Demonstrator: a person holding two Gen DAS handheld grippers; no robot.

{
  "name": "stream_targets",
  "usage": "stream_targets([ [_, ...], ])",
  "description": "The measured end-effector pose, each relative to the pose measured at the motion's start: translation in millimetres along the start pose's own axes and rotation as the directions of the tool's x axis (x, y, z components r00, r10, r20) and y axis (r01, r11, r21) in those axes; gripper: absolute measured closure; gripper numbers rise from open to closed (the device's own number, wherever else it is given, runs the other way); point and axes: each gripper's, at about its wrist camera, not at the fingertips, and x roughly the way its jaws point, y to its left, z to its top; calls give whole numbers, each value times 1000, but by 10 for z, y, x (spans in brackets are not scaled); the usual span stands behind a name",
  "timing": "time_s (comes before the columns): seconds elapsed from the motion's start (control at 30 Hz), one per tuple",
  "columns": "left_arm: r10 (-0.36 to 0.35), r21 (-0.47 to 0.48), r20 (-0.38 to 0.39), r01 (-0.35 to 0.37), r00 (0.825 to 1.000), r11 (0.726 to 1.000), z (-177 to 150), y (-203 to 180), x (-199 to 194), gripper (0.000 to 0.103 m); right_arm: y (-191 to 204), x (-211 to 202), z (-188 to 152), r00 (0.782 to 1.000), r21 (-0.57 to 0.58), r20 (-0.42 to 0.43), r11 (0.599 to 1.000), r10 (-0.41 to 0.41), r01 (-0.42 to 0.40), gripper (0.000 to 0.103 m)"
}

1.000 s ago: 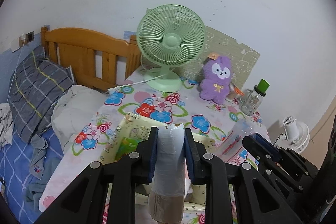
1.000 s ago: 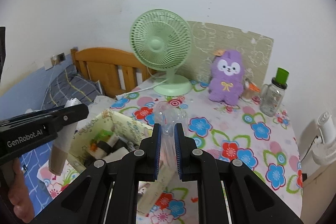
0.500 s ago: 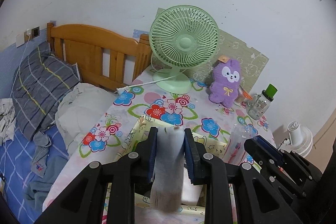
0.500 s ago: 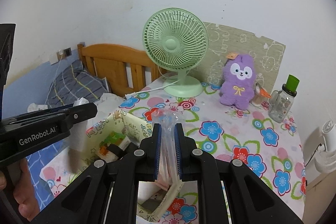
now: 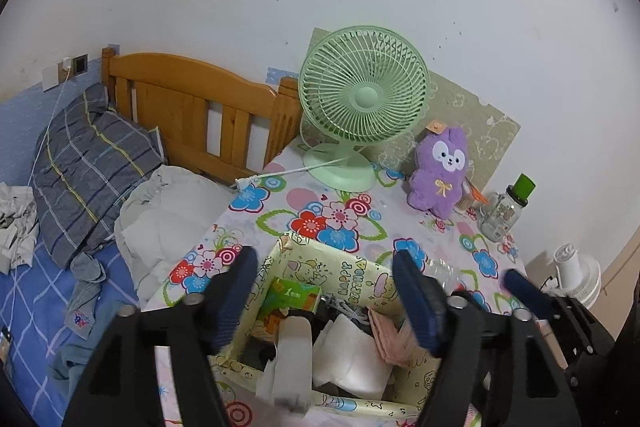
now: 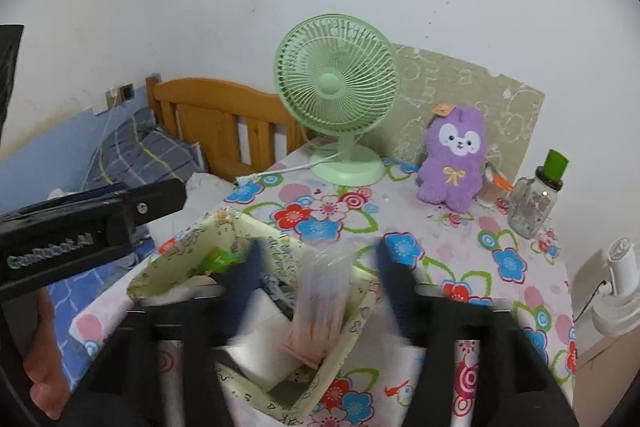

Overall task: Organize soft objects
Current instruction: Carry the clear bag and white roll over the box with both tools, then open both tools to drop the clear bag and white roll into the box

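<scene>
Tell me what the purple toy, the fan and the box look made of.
Purple plush toy: fuzzy fabric, matte pile. Green desk fan: likely plastic, smooth moulded grille with slight sheen. Yellow box: probably printed cardboard or paper, thin flat walls with creased corners.

- A pale yellow cardboard box (image 5: 362, 269) printed with cartoons sits open on the flowered table.
- A white roll (image 5: 294, 359) stands tilted at the box's near edge, its lower end blurred.
- A clear packet with pink contents (image 6: 322, 301) is blurred, upright above the box's right side.
- White folded tissue (image 5: 354, 351) lies inside.
</scene>
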Motion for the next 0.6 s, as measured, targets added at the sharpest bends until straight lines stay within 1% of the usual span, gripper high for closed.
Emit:
stream_targets([
  [0.03, 0, -5, 4, 0, 1000, 1000, 4, 9, -10, 24, -5, -29, 0, 1000, 3, 18, 1000, -8, 8, 24],
  [0.1, 1, -10, 8, -1, 1000, 1000, 8, 14, -25, 22, -23, -82, 8, 999, 7, 39, 1000, -9, 9, 24],
  [0.2, -3, -17, 9, 3, 1000, 1000, 2, 11, -41, 18, -68, -103, 15, 999, 12, 41, 1000, -13, 13, 24],
  [0.27, -6, -23, 11, 6, 1000, 1000, -14, 5, -67, 12, -124, -118, 2, 999, 24, 37, 999, -23, 22, 24],
  [0.37, -24, -30, 23, 24, 999, 999, -42, -19, -121, 5, -254, -175, -57, 999, 69, 40, 997, -31, 28, 22],
  [0.43, -28, -24, 34, 29, 999, 999, -65, -67, -164, 3, -332, -207, -98, 999, 92, 38, 995, -36, 32, 19],
  [0.5, -33, -5, 42, 34, 999, 999, -95, -142, -202, 0, -396, -251, -150, 998, 109, 34, 993, -44, 40, 19],
  [0.6, -39, 17, 42, 38, 998, 999, -151, -260, -236, 0, -521, -333, -249, 998, 141, 28, 988, -59, 55, 19],
])
